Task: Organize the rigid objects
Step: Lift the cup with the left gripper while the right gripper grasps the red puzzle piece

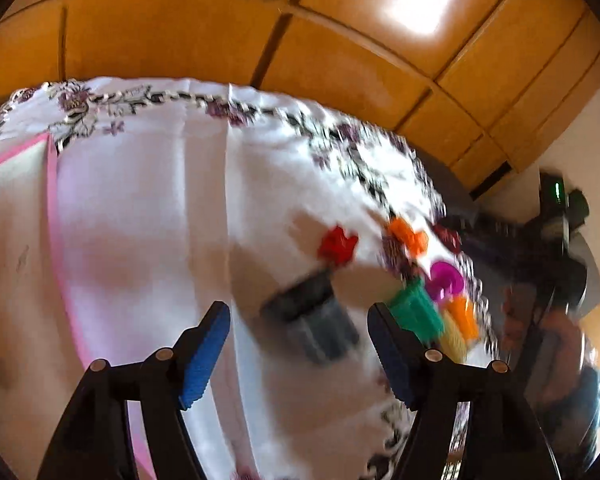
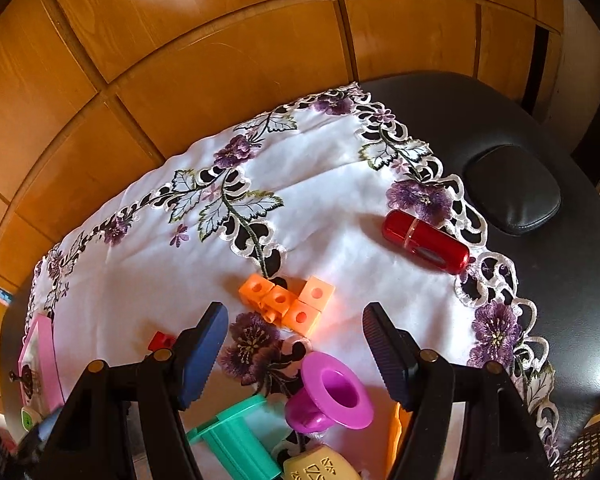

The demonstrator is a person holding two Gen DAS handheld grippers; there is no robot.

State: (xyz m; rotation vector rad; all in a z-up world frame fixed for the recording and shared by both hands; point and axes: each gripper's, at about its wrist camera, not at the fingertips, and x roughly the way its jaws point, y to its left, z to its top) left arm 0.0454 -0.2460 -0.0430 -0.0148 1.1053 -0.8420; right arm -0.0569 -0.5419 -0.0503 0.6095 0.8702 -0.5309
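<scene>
On the white embroidered cloth (image 1: 148, 208), my left gripper (image 1: 298, 312) is open with nothing between its blue pads. Just beyond its fingertips lies a blurred dark grey boxy object (image 1: 311, 320). Past that sit a red block (image 1: 337, 246), orange blocks (image 1: 407, 236), a magenta cup (image 1: 445, 280) and a green piece (image 1: 415, 312). My right gripper (image 2: 292, 310) is also open, hovering over the toy cluster. Joined orange cubes (image 2: 288, 304) lie just past its tips. The magenta cup (image 2: 331, 396) and a teal piece (image 2: 236, 436) lie below it. A red capsule-shaped case (image 2: 425, 242) lies further right.
The cloth covers a black padded table (image 2: 559, 300) with a raised black pad (image 2: 513, 188) at the right. Wooden cabinet doors (image 2: 220, 60) stand behind. A pink-edged tray (image 2: 40, 360) sits at the far left. A beige piece (image 2: 319, 466) and a small red block (image 2: 162, 340) lie near the fingers.
</scene>
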